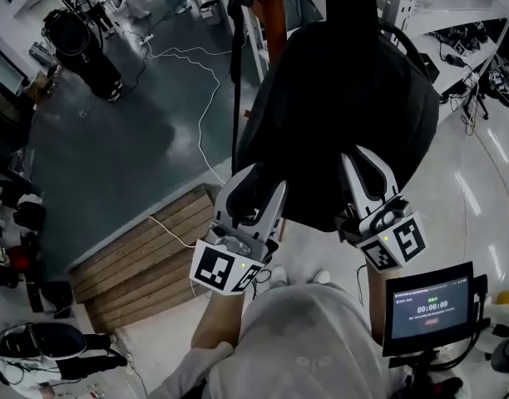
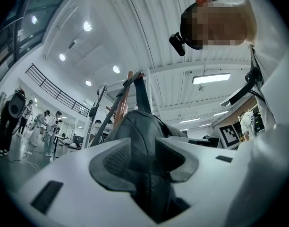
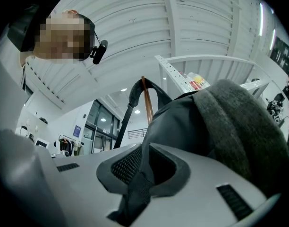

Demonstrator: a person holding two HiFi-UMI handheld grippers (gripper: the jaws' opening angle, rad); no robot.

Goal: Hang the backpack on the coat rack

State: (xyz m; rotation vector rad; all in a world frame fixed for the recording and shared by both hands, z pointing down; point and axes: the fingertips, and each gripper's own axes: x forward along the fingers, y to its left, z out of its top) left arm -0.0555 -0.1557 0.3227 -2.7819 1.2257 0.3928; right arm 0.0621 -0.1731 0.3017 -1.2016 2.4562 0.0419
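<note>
As the left gripper (image 1: pixel 256 191) and right gripper (image 1: pixel 364 173) clench fingers on its lower fabric, the black backpack (image 1: pixel 338 98) is propped high against the coat rack (image 1: pixel 274 7), apparently so its loop (image 3: pixel 136 91) reaches the top.

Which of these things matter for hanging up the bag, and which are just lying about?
Part of the job:
backpack
coat rack
left tool and right tool, both clamped on the backpack

Just lying about:
wooden pallet
white cable on the floor
timer screen
</note>
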